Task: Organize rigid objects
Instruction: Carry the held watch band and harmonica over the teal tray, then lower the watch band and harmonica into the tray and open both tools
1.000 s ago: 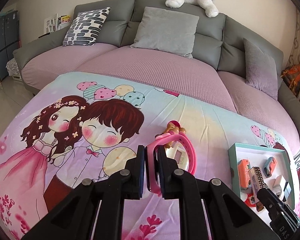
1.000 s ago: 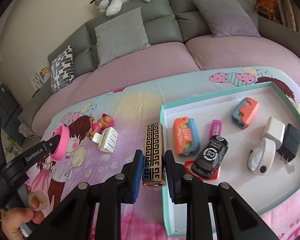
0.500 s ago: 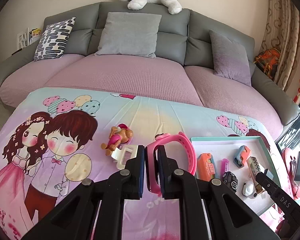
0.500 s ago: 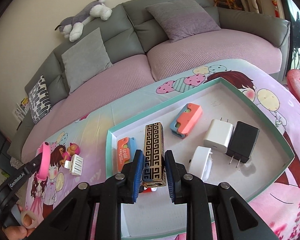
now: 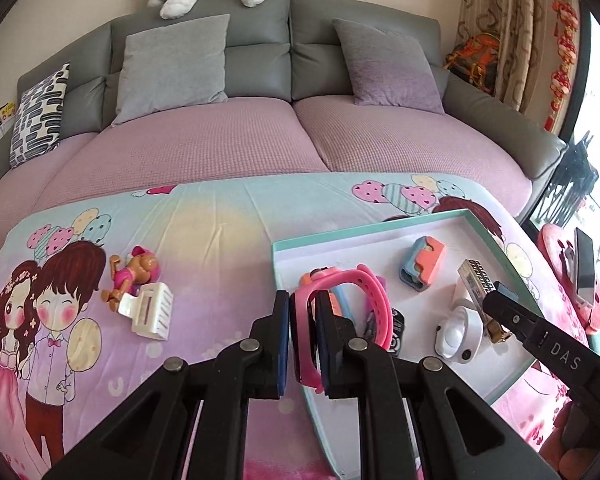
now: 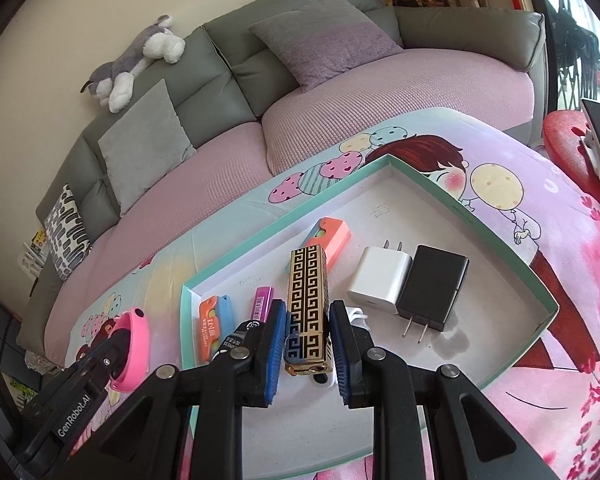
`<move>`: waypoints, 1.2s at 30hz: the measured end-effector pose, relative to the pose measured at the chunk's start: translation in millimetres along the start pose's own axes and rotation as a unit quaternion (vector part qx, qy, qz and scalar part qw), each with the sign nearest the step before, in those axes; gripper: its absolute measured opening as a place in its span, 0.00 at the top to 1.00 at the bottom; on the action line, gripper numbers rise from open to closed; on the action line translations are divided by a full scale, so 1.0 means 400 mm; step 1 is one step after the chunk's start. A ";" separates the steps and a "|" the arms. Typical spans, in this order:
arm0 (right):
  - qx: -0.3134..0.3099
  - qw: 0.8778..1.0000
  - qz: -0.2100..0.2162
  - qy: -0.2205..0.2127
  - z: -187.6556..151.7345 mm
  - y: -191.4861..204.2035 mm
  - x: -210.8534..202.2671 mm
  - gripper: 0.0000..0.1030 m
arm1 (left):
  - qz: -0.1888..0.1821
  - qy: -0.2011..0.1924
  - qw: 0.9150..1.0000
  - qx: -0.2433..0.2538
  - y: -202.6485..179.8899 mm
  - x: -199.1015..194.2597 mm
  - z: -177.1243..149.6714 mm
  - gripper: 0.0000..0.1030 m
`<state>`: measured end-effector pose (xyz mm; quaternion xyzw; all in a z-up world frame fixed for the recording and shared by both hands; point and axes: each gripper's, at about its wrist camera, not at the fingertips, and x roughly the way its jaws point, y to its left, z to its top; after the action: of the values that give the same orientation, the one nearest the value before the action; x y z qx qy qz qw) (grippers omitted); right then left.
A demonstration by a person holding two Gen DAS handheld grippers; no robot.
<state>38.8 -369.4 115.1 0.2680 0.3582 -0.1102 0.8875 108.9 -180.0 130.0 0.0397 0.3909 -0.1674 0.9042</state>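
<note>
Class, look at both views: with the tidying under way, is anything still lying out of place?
Yes. A white hair claw clip and a small toy dog figure lie loose on the cartoon bedsheet, outside the teal-rimmed tray where the other small items sit.

A pink watch point(image 5: 374, 300), its strap looped, was held on edge above the near-left corner of the teal tray point(image 6: 452, 196). A gold-and-black patterned lighter point(image 6: 307, 304) was held lengthwise over the tray's middle.
</note>
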 end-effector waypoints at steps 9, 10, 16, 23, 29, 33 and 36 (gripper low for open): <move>0.024 0.999 -0.014 -0.018 0.020 -0.054 -0.027 0.76 | -0.036 0.015 0.997 0.064 -0.132 0.014 -0.018 0.87; 0.027 0.999 -0.019 -0.019 0.021 -0.063 -0.027 0.76 | -0.038 0.016 0.997 0.069 -0.144 0.015 -0.020 0.87; 0.033 0.999 -0.029 0.000 0.019 -0.093 0.001 0.76 | -0.052 0.032 0.994 0.094 -0.199 0.039 -0.040 0.87; 0.032 0.999 -0.033 0.030 0.006 -0.098 0.036 0.76 | -0.049 0.050 0.992 0.104 -0.220 0.070 -0.058 0.87; 0.032 0.998 -0.038 0.035 0.005 -0.103 0.038 0.76 | -0.042 0.066 0.991 0.105 -0.220 0.093 -0.068 0.87; 0.030 0.998 -0.045 0.039 0.005 -0.103 0.043 0.76 | -0.040 0.069 0.992 0.100 -0.213 0.098 -0.069 0.87; 0.031 0.998 -0.044 0.039 0.006 -0.105 0.043 0.76 | -0.037 0.068 0.992 0.097 -0.207 0.096 -0.067 0.86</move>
<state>36.2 -405.7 88.0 0.2840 0.4001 -0.1495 0.8584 87.3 -262.8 88.8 0.1235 0.4351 -0.2351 0.8603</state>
